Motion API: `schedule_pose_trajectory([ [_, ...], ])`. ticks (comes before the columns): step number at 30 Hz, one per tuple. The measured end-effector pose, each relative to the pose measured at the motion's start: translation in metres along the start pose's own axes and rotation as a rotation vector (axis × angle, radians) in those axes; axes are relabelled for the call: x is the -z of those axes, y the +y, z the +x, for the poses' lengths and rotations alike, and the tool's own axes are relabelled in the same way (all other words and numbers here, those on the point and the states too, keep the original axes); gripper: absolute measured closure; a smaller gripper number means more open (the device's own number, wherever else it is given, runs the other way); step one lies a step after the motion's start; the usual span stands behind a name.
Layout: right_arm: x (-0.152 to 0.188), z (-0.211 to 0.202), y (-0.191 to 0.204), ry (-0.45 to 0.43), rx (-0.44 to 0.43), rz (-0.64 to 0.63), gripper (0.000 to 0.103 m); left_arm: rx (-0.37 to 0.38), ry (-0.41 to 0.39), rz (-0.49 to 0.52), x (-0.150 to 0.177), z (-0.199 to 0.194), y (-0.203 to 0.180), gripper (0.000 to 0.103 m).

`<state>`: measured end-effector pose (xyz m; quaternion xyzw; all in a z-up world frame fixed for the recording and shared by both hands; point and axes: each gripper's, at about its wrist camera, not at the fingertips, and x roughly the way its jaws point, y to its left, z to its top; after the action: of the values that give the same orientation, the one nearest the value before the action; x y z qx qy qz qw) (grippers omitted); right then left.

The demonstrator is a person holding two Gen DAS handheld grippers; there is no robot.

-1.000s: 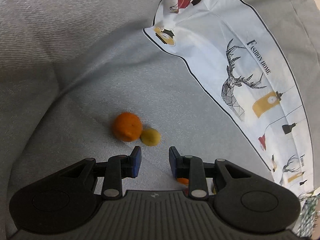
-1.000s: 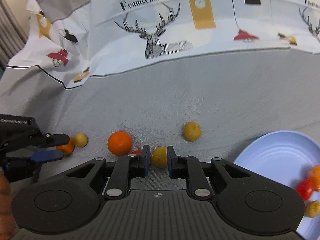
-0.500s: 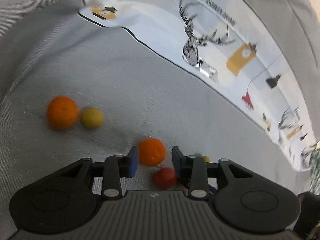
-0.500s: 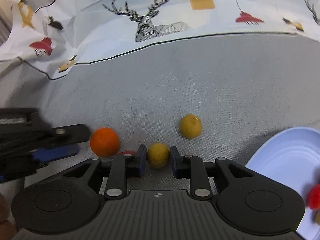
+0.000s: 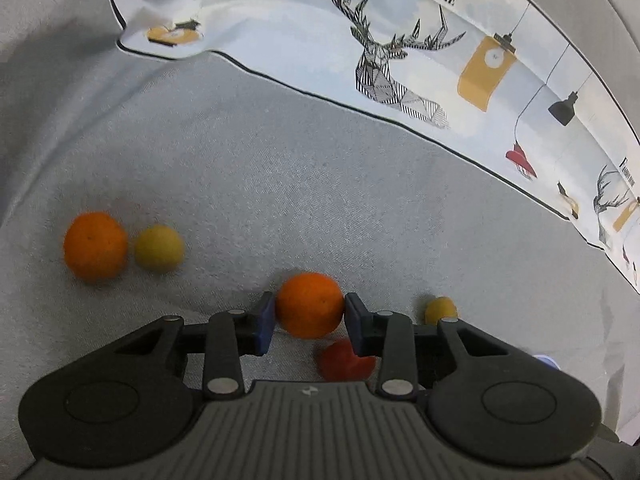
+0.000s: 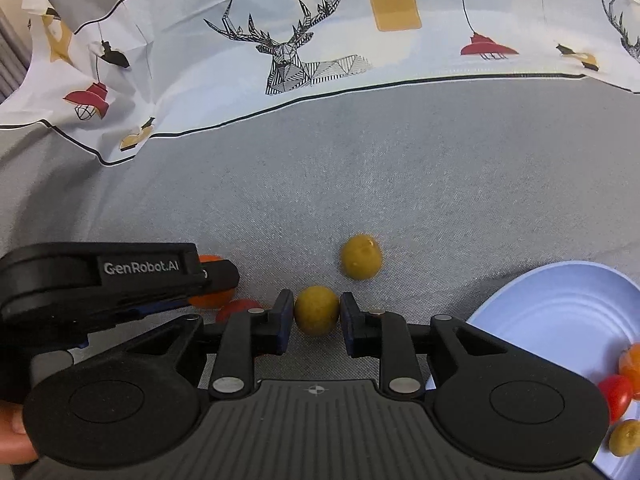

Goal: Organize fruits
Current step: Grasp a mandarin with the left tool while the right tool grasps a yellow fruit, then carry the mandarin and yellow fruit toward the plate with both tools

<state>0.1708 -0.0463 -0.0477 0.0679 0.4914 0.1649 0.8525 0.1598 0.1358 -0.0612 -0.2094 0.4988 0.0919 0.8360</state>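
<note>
On the grey sofa fabric, my left gripper is shut on an orange that still rests on the fabric, both blue pads against its sides. A red tomato lies just under its right finger, and a small yellow fruit sits further right. My right gripper is shut on a round yellow fruit, also resting on the fabric. A second yellow fruit lies just beyond it. The left gripper shows at the left of the right wrist view, close beside the right one.
Another orange and a yellow-green fruit lie together to the left. A light blue plate at the right holds an orange piece, a red tomato and a yellow fruit. A printed deer-pattern cloth drapes across the back.
The left gripper swung right, away from the orange and yellow pair, and took a different orange between its pads. The right gripper opened slightly and moved forward around the yellow fruit.
</note>
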Motion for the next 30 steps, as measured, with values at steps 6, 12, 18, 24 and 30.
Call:
schedule_pose_trajectory([
  [6,0.005,-0.029,0.006,-0.095,-0.023,-0.023,0.077,-0.02,-0.083,0.029,0.007,-0.032,0.006,0.063],
  [12,0.007,-0.083,0.005,-0.19,-0.048,-0.064,0.077,-0.048,-0.152,0.182,0.021,-0.081,-0.009,0.064],
  [18,0.031,-0.139,-0.02,-0.293,-0.045,-0.108,0.077,0.032,-0.242,0.243,0.059,-0.127,-0.025,0.064],
  [24,0.049,-0.15,-0.06,-0.279,0.013,-0.027,0.077,0.057,-0.177,0.336,0.089,-0.11,-0.047,0.064],
  [30,0.048,-0.146,-0.081,-0.271,0.094,-0.045,0.077,0.082,-0.172,0.333,0.082,-0.096,-0.052,0.064],
])
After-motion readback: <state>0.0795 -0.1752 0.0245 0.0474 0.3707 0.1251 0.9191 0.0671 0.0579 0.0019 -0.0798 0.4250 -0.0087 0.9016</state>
